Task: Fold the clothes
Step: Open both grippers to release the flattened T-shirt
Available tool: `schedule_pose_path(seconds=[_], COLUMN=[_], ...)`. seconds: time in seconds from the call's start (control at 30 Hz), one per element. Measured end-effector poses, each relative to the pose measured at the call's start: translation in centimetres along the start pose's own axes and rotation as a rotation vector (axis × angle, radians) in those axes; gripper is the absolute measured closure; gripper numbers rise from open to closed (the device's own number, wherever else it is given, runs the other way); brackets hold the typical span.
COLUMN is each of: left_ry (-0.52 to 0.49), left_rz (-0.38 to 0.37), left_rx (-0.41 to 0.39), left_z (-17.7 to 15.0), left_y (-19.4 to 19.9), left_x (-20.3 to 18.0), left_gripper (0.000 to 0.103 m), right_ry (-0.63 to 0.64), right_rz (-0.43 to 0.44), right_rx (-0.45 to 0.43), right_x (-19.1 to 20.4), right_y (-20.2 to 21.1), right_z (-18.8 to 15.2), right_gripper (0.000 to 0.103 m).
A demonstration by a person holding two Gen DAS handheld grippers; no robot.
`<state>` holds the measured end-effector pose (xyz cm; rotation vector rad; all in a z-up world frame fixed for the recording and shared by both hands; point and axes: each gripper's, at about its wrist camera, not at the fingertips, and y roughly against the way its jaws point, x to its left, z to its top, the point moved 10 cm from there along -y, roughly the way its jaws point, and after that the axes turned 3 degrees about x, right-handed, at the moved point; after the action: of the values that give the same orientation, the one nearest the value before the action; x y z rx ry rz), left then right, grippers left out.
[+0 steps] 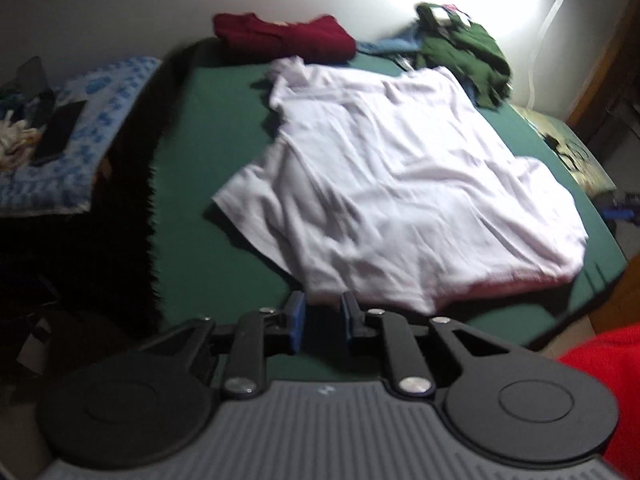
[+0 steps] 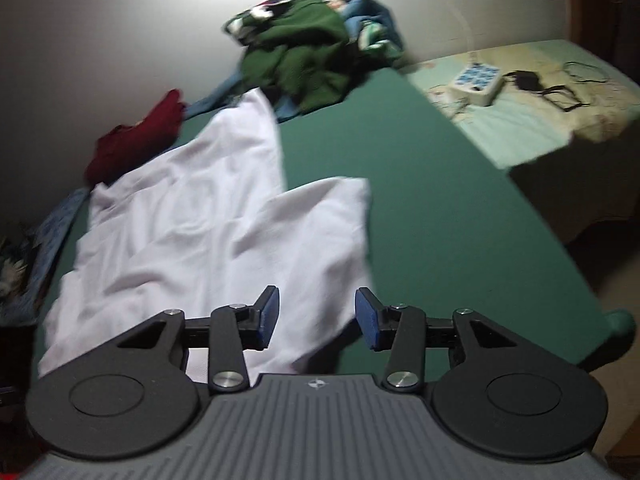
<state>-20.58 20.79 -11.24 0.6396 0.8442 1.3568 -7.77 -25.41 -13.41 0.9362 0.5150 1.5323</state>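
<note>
- Left wrist view: left tool [image 1: 322,314] at lower centre, jaws slightly apart, nothing clamped. One white shirt [image 1: 400,200] lies centre frame, spread on the green tabletop [image 1: 192,208]. One maroon garment [image 1: 284,36] and one green garment [image 1: 464,56] lie at the top.
- Right wrist view: right tool [image 2: 316,318] jaws apart, empty, over the shirt's near edge. Judged step: shirt released flat; the next fold requires regripping an edge.

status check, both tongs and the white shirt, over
Left tongs open a crack, right tongs open wide, both empty. White shirt spread on green table, wrinkled, no fold visible. Clothes pile and red garment at far edge.
</note>
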Motion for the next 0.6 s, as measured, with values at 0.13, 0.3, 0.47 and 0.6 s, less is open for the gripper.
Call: schedule_pose_path(seconds=[0.13,0.3,0.47,0.6], left_ry=[0.026,-0.049,-0.023,-0.066], left_rz=[0.017,0.016,0.005,0.002], left_rx=[-0.071,-0.048,-0.012,-0.002], left_z=[3.4,3.6,3.9,4.2], left_y=[-1.5,-5.4,-7.9,-8.6], left_x=[-1.4,-5.8,-8.1,-10.3], left_gripper=[0.088,0.071,0.071,0.059], right_ry=[-0.038,-0.052,0.085,0.203], right_rz=[-0.100,-0.043,-0.038,-0.123], right_rx=[0.003,0.006,0.006,-0.054], right_x=[-3.1,-1.4,1.3,0.4], right_y=[-4.0,-6.6,-7.4,-5.2], right_z=[0.9,0.6,0.1,1.5], right_gripper=[0.064,0.064,0.085,0.096])
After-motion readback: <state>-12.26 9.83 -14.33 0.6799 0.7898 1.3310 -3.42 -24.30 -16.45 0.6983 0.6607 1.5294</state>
